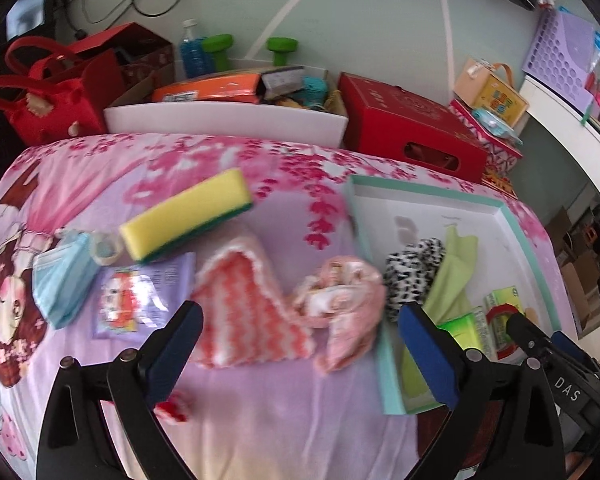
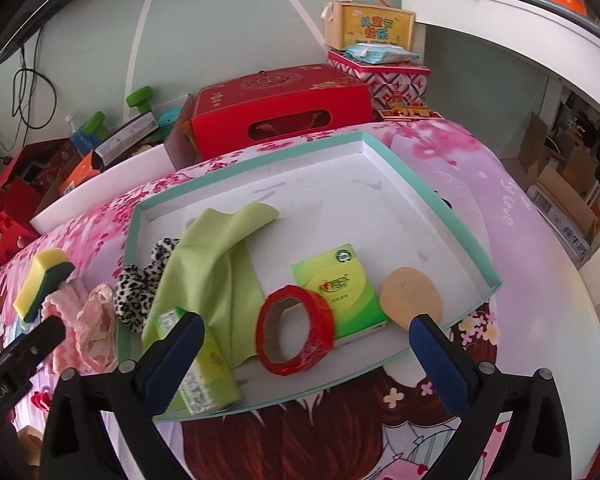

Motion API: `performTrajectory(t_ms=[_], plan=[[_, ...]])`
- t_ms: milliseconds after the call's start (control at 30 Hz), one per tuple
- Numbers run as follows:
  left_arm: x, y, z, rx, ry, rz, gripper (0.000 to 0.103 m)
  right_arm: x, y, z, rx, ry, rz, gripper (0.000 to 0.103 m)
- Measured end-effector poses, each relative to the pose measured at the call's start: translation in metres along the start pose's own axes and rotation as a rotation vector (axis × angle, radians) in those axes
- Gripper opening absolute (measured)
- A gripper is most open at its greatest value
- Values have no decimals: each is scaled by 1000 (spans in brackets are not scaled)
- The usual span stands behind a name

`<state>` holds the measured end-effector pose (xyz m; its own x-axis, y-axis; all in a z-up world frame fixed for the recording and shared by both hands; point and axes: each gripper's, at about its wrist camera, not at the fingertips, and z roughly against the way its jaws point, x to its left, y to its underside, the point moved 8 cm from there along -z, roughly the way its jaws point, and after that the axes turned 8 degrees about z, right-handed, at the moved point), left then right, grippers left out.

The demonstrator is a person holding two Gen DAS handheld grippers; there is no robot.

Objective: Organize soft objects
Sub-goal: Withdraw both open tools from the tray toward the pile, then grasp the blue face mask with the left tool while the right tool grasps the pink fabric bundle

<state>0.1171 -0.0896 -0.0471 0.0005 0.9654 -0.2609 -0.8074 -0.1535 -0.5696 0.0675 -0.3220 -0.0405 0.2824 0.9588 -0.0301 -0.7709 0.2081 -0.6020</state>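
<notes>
Since the job is to gather the soft things, the big bed cover [image 1: 260,420] works as the sorting floor, and the tray [image 2: 440,208] with the green rim sits on it as the place to put them. Some are in the tray now: a green cloth [image 2: 204,264], a spotted fuzzy band [image 2: 136,292] by its left wall, two tissue packs and a red tape roll [image 2: 294,330]. The upper right part of the tray is bare, so there is room.

Soft things not yet sorted lie left of the tray: a striped pink cloth [image 1: 252,304], a crumpled pink cloth [image 1: 340,304] touching the tray's edge, a yellow sponge [image 1: 188,216] and a blue mask [image 1: 60,276].

Low in its frame, the left gripper [image 1: 300,348] is spread wide and holds nothing, with both pink cloths between its fingers. The right gripper [image 2: 304,364] is wide open too, empty, above the tray's near rim.
</notes>
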Motion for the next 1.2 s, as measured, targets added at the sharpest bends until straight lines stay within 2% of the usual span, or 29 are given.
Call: performTrajectory(t_ms=[100, 200, 333, 533, 833, 1000, 1133, 1200], plan=[[20, -6, 10, -24, -17, 27, 98, 10, -4, 6, -27, -15, 11, 103], [52, -15, 23, -56, -62, 70, 98, 30, -8, 11, -51, -66, 35, 103], [99, -26, 39, -115, -139, 155, 98, 60, -9, 11, -53, -122, 86, 103], [155, -29, 56, -148, -192, 265, 98, 106, -6, 12, -63, -198, 150, 103], [187, -28, 66, -170, -191, 319, 98, 165, 2, 14, -68, -242, 253, 103], [207, -29, 70, -183, -219, 352, 98, 189, 8, 9, -59, -256, 294, 103], [220, -27, 66, -185, -248, 364, 98, 191, 9, 2, -52, -231, 297, 103], [223, -27, 60, -177, -242, 370, 98, 188, 10, -1, -47, -217, 284, 98]])
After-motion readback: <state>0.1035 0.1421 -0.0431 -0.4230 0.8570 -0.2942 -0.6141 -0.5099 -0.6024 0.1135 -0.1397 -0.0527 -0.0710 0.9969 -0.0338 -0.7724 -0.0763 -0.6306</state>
